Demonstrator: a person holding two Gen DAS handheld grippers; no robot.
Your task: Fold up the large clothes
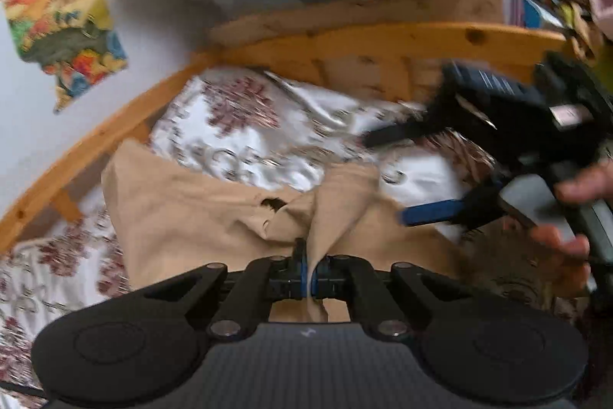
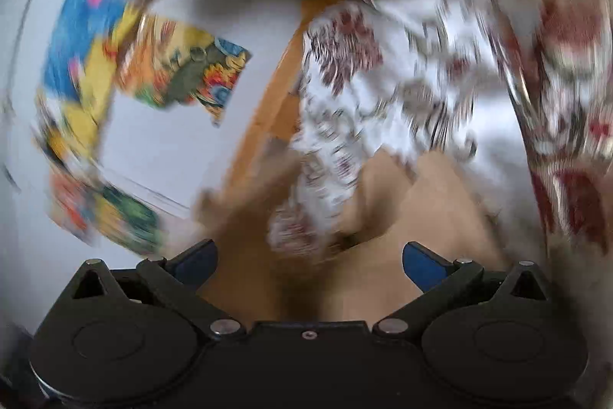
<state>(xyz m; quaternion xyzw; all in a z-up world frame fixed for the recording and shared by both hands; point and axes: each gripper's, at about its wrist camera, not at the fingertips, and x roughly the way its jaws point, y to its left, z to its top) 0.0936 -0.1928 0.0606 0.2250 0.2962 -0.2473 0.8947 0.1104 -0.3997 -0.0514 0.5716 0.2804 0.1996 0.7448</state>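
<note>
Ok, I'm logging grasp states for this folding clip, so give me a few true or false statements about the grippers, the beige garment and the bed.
1. The left gripper is shut on the beige garment. True.
2. The right gripper is clamped on cloth. False: its jaws stand wide open.
3. The garment lies on a plain blue sheet. False: the floral bedsheet is white with dark red flowers.
4. The bed frame is wooden. True.

Left hand-held gripper (image 1: 308,278) clamped tight on a fold of cloth — right hand-held gripper (image 2: 308,261) spread wide, gripped by bare fingers (image 1: 582,184).
</note>
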